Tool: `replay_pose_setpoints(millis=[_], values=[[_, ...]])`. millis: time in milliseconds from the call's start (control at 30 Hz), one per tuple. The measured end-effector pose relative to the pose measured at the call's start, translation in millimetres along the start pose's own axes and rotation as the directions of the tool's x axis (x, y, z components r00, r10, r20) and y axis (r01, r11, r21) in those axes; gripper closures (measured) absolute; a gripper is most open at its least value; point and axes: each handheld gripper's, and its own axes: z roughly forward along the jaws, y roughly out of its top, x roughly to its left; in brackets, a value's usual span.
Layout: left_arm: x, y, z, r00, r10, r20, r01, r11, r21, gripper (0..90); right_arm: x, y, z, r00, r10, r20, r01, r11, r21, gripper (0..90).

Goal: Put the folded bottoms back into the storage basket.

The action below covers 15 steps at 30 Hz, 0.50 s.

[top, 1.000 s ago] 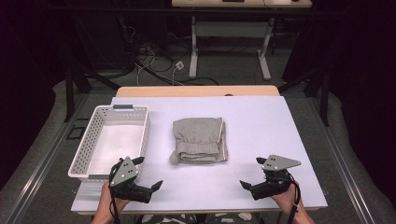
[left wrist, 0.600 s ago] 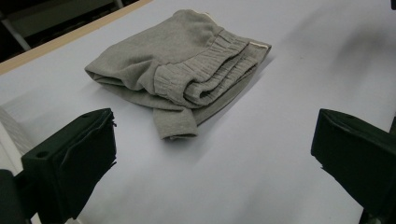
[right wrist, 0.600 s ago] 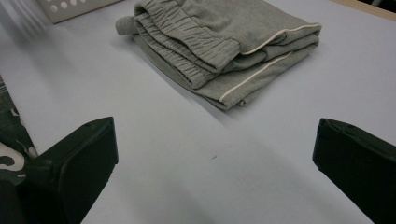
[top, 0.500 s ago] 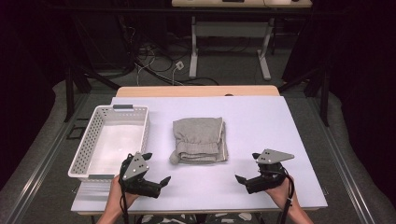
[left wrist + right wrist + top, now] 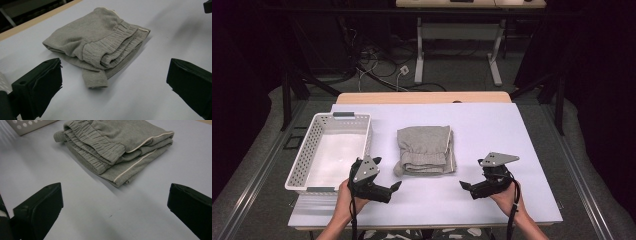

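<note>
Both grippers closing in on the folded grey sweatpants [image 5: 426, 150]

Since a second ago the left gripper [image 5: 395, 187] has swung toward the sweatpants' near left corner, and the right gripper [image 5: 464, 187] has edged in toward their near right corner. Both have jaws spread wide, holding nothing, a little short of the cloth. The sweatpants lie untouched just right of the white basket [image 5: 300, 165], so a two-sided pickup looks imminent.
</note>
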Motion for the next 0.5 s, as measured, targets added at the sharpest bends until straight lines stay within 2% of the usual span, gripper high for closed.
replay_pose_setpoints(millis=[33,200,500], values=[[0.8,2.1,3.3,0.9997,-0.022,0.014,0.021,0.9996,0.018,0.1,-0.7,2.0,3.0,0.9999,0.008,-0.006,-0.008,1.0,0.005,0.0],[2.6,5.5,9.9,0.999,-0.038,0.021,0.037,0.9986,0.037,0.1,-0.9,7.3,11.3,0.9998,0.013,-0.015,-0.013,1.0,0.022,0.0],[5.3,15.1,21.3,0.9987,-0.038,0.033,0.037,0.9982,0.047,0.0,-3.4,13.9,21.6,0.9996,0.023,-0.019,-0.022,0.999,0.037,0.0]])
